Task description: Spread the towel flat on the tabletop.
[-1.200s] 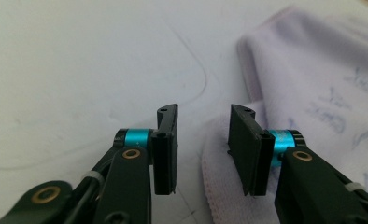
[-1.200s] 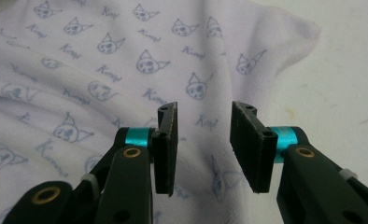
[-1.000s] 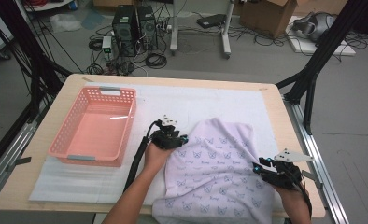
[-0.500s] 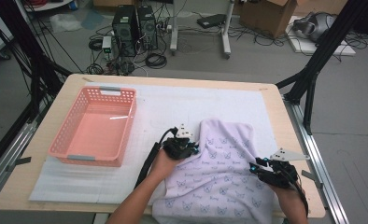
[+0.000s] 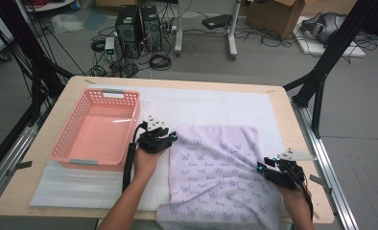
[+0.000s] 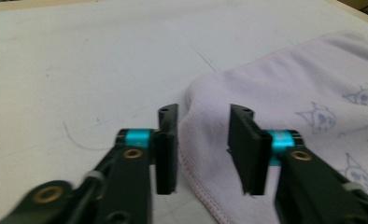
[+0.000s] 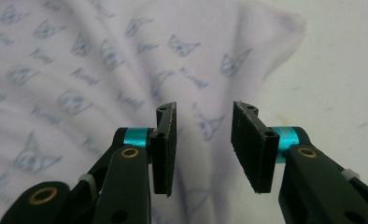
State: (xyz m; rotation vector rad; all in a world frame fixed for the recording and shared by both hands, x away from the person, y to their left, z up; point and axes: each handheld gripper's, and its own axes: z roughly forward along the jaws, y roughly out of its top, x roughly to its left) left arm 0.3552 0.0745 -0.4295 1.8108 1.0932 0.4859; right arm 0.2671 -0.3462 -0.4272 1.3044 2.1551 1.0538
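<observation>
Spreading towel (image 5: 223, 177), both grippers' jaws apart

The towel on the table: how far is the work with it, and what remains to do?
Early stage. The butterfly-print towel lies spread on the white mat, its near edge over the table's front. The left tongs have just opened and stand over the towel's corner, pressing nothing. The right tongs hover open above the cloth. Folding looks not yet done, and the pink basket holds nothing.

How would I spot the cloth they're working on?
On the wooden table lies a white mat, with a pink basket at its left. The cloth lies right of it: pale lilac, printed with small cat faces, spilling over the near edge.
</observation>
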